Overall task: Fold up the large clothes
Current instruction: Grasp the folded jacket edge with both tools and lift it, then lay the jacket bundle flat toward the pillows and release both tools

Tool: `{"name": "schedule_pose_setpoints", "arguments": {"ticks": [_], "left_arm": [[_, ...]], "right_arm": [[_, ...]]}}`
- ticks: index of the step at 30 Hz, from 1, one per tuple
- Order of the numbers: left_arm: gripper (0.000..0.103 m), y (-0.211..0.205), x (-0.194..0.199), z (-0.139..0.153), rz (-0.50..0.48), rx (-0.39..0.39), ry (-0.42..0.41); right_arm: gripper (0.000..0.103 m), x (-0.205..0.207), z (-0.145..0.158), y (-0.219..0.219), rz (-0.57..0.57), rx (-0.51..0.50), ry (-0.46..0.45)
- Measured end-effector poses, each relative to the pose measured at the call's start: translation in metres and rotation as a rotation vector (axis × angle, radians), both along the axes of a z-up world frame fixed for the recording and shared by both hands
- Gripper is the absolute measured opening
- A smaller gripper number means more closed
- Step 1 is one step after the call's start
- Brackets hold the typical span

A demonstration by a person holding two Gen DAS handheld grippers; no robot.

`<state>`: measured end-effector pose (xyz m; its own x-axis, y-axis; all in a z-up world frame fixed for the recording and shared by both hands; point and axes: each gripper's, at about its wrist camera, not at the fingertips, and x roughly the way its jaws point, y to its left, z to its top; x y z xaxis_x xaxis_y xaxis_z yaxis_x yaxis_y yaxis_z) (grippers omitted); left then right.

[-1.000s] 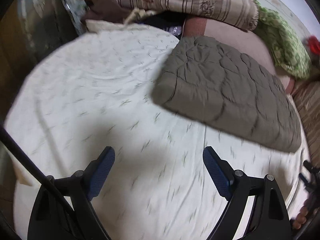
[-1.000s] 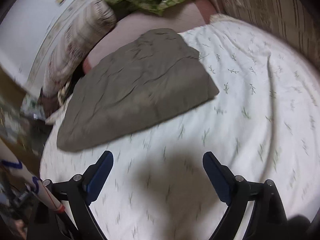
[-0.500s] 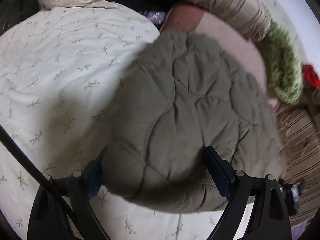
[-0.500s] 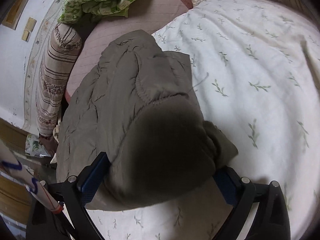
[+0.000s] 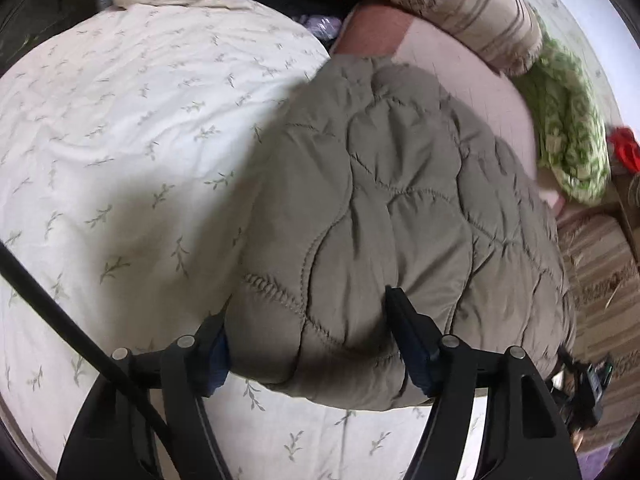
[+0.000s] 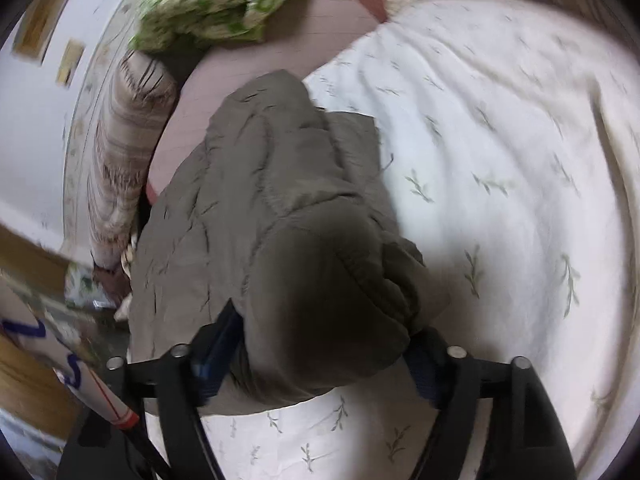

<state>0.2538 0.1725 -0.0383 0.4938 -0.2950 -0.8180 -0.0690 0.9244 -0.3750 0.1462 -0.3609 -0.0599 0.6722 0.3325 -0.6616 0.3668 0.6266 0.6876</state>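
- Now, in the left wrist view, a white sheet (image 5: 132, 128) with small green sprigs covers the bed on the left, and a black cable (image 5: 60, 316) crosses its lower corner.
- Right of the sheet lies the jacket (image 5: 400, 208), olive and quilted, folded into a thick pad on the bed.
- The left tool (image 5: 316, 344) straddles the jacket's near corner; its jaws are closing, with the padding between them and both blue pads (image 5: 412, 348) against the fabric.
- Behind the jacket sits a striped bolster (image 5: 460, 4), then a green patterned cloth (image 5: 572, 136) at the far right.
- In the right wrist view, a white pole (image 6: 92, 384) with a red band stands at the lower left, and the bolster (image 6: 124, 152) lies along the wall.
- The jacket (image 6: 256, 208) runs up the middle, with a bunched, cuffed end nearest the camera.
- The right tool (image 6: 320, 364) has that bunched end between its jaws, which are closing; the pads touch the fabric on both sides.
- The sheet (image 6: 500, 160) fills the right side.
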Motion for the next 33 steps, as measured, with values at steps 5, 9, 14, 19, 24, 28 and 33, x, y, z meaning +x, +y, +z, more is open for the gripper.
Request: {"name": "schedule_pose_setpoints", "arguments": {"ticks": [5, 9, 14, 19, 24, 28, 33], "left_arm": [[0.07, -0.003, -0.028, 0.031, 0.02, 0.131, -0.057], [0.07, -0.002, -0.065, 0.059, 0.063, 0.28, -0.149], [0.075, 0.002, -0.108, 0.085, 0.15, 0.381, -0.269], [0.092, 0.001, -0.144, 0.106, 0.215, 0.424, -0.386], [0.092, 0.0, -0.157, 0.11, 0.172, 0.38, -0.371], [0.092, -0.007, -0.177, 0.119, 0.2, 0.463, -0.424], [0.092, -0.016, -0.195, 0.12, 0.179, 0.419, -0.467]], "right_arm": [[0.082, -0.03, 0.023, 0.004, -0.076, -0.141, 0.023], [0.082, -0.065, 0.044, 0.02, -0.146, -0.318, 0.05], [0.082, -0.063, 0.068, 0.081, 0.032, -0.488, 0.011], [0.082, -0.021, 0.086, 0.164, 0.233, -0.666, -0.08], [0.082, 0.045, 0.045, 0.193, 0.261, -0.711, 0.045], [0.083, 0.043, 0.045, 0.201, 0.261, -0.731, 0.063], [0.083, -0.011, 0.067, 0.198, 0.262, -0.673, 0.021]]}}
